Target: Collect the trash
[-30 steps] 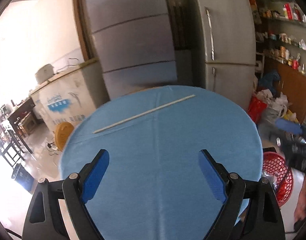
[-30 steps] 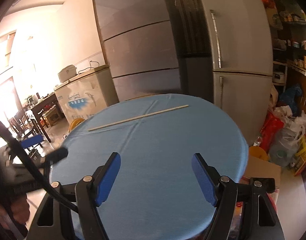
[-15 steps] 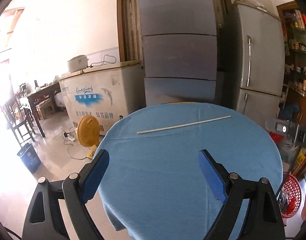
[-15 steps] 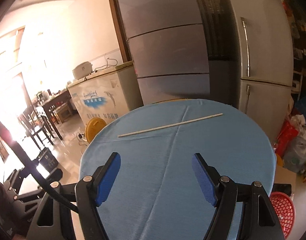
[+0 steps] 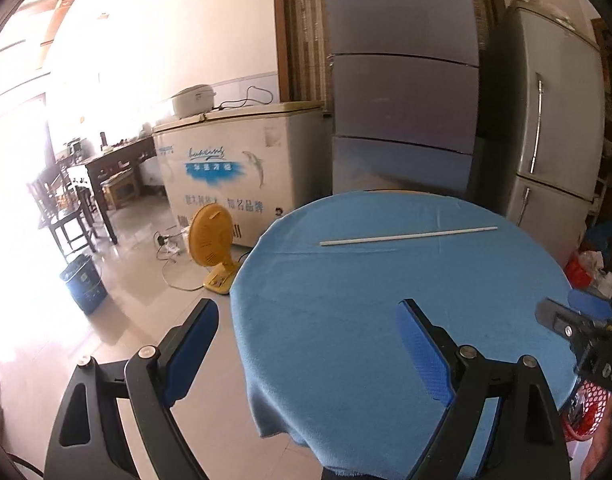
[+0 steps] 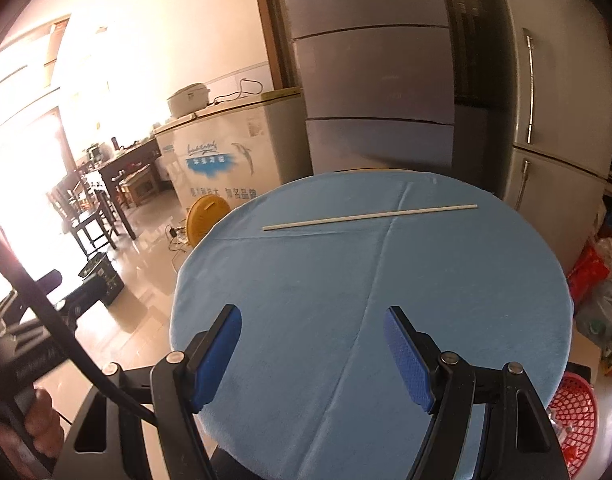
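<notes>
- Blue bin (image 5: 83, 289) on floor far left, yellow fan (image 5: 209, 242) just beside table edge.
- Left gripper (image 5: 308, 332): jaws spread wide, nothing betw. them, left finger hangs past the table's edge.
- Round table w/ blue cloth (image 6: 346, 292); thin white stick (image 6: 370, 217) lies flat on far side, well apart from both tongs.
- Right gripper (image 6: 312, 340): jaws apart, empty, above near part of cloth.
- Red basket (image 6: 576, 412) on floor at right, below table rim.
</notes>
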The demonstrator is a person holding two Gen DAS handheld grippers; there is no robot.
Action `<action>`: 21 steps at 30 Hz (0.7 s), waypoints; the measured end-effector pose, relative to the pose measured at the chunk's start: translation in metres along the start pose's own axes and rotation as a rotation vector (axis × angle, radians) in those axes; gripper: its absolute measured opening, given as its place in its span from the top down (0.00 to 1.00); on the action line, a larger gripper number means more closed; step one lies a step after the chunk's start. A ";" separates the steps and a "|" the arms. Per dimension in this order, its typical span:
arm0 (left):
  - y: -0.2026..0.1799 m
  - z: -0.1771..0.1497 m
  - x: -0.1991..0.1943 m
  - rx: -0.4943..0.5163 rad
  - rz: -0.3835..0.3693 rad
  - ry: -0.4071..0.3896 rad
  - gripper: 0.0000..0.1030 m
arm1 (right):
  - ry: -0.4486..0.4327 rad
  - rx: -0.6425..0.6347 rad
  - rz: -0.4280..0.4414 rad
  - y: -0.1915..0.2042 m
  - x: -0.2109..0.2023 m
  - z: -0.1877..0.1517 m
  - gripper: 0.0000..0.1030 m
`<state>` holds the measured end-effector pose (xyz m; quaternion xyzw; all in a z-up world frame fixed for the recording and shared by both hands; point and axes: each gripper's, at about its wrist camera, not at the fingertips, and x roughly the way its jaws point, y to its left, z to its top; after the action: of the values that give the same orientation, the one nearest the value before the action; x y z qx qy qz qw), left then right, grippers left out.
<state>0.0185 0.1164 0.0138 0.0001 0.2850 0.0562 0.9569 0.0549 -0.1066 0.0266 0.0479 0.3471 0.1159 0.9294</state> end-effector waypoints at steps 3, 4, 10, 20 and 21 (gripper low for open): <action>-0.004 0.002 -0.007 -0.004 0.007 0.000 0.12 | -0.016 -0.008 -0.003 -0.002 -0.012 -0.006 0.26; -0.007 0.001 -0.011 -0.002 0.007 -0.004 0.12 | -0.020 -0.010 -0.005 -0.003 -0.015 -0.007 0.26; -0.034 -0.002 -0.028 0.044 -0.004 -0.027 0.12 | -0.042 0.000 -0.005 -0.019 -0.032 -0.017 0.26; -0.078 -0.009 -0.036 0.121 -0.009 -0.014 0.12 | -0.048 0.052 -0.002 -0.061 -0.041 -0.035 0.26; -0.081 -0.010 -0.036 0.127 -0.011 -0.011 0.12 | -0.046 0.056 -0.002 -0.064 -0.042 -0.036 0.26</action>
<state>-0.0077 0.0317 0.0223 0.0594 0.2829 0.0327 0.9568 0.0127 -0.1787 0.0154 0.0760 0.3286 0.1041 0.9356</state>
